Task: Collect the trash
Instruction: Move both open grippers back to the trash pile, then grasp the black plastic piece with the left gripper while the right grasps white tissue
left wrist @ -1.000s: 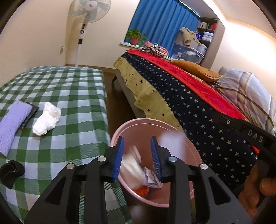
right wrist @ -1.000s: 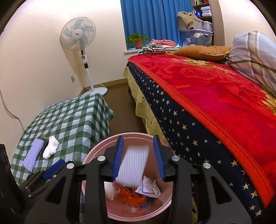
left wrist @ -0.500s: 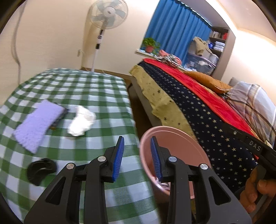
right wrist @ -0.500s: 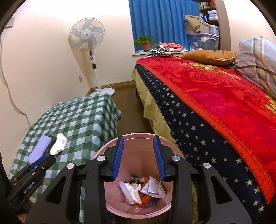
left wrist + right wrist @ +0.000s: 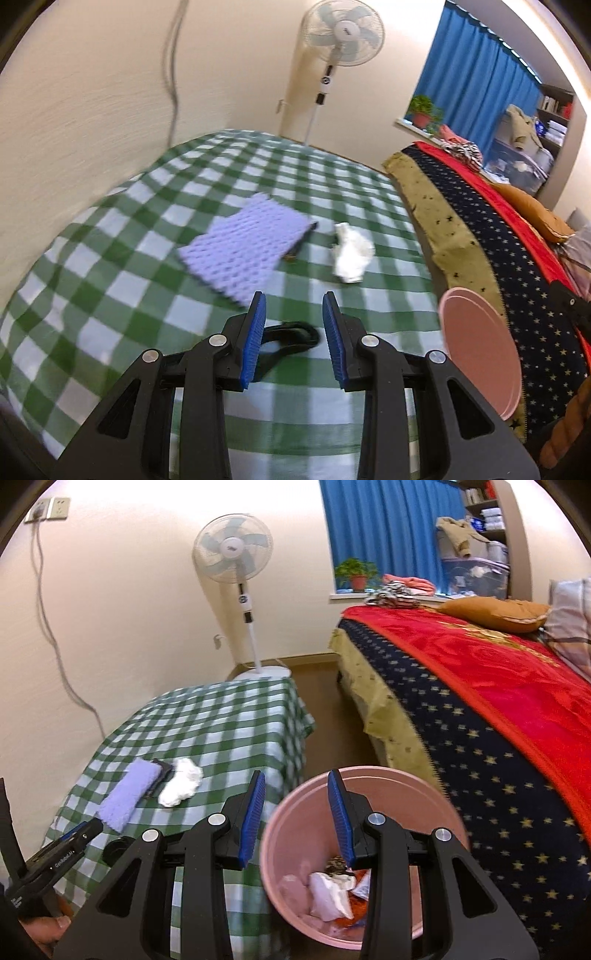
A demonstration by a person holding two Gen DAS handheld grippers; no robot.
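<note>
A crumpled white tissue (image 5: pixel 351 254) lies on the green checked table (image 5: pixel 147 295), next to a purple cloth (image 5: pixel 247 243). My left gripper (image 5: pixel 293 297) hovers open over the table's near part, nothing between its pads. A black curved object (image 5: pixel 291 336) rests just beyond them. The pink bin (image 5: pixel 480 350) stands to its right. In the right wrist view my right gripper (image 5: pixel 296 773) is open and empty above the left rim of the pink bin (image 5: pixel 388 770), which holds white and orange trash (image 5: pixel 328 893). The tissue (image 5: pixel 181 781) and left gripper (image 5: pixel 94 825) show at left.
A dark flat item (image 5: pixel 299 247) pokes out from under the purple cloth. A bed with a starred navy and red cover (image 5: pixel 480 701) runs along the right, close to the bin. A standing fan (image 5: pixel 236 554) is at the back wall, with brown floor between table and bed.
White pieces seen blurred between both pairs of jaws over the bin are gone from them. My left gripper has swung left from the bin to over the table. The right one shifted slightly left.
</note>
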